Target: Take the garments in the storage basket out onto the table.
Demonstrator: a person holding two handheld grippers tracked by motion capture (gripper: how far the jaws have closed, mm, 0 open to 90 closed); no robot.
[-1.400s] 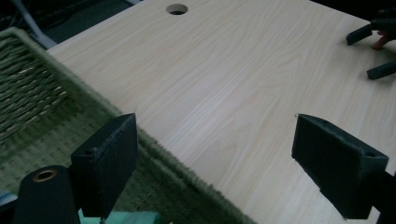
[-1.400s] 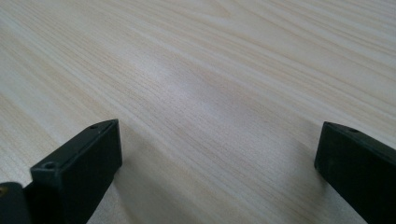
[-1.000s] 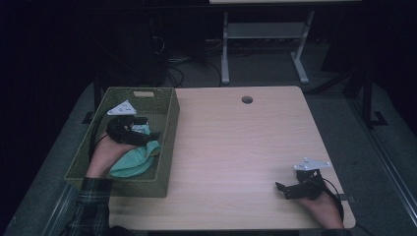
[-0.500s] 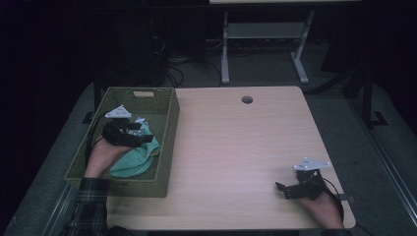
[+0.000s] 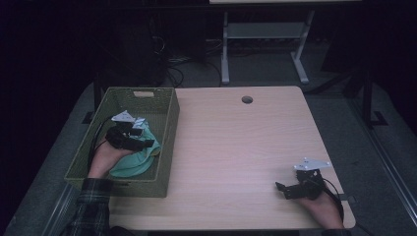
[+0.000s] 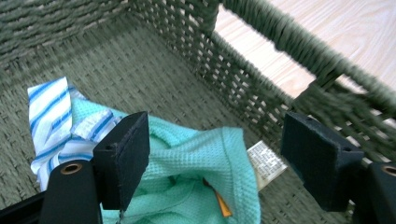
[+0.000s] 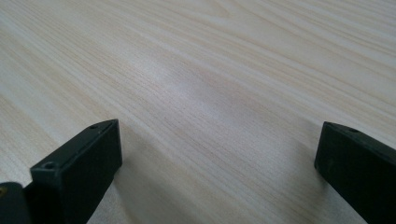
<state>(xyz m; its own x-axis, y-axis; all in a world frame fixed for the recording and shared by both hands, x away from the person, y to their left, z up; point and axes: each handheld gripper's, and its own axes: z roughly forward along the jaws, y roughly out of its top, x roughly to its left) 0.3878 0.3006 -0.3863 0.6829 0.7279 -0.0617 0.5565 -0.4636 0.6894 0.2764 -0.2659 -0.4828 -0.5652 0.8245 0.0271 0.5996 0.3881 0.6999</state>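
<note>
Work in hand: we judge that we are fetching laundry out of the green woven basket (image 5: 167,142) at the left of the desk (image 5: 236,147).
Left tongs: the left tongs (image 6: 212,156) are down inside the basket, just above the mint-green cloth (image 6: 187,177). Their jaws have been closing a little but stand wide apart, with a fold of that cloth between them; the pads do not press on it yet.
Mint-green cloth: it lies crumpled on the basket floor toward the near end, a white label (image 6: 266,163) and an orange tab (image 6: 222,205) showing at its hem.
Striped cloth: a blue-and-white striped cloth (image 6: 53,126) lies touching the mint one, partly under it.
Right tongs: the right tongs (image 5: 287,189) rest at the near right of the desk, well apart from the basket, jaws spread wide over bare wood and gripping nothing.
Done so far: we judge only the reach into the basket is made; nothing has been lifted, and no cloth lies out on the desk.
Left to do: close on the mint cloth, raise it clear of the basket wall, bring it onto the desk, then the striped one.
</note>
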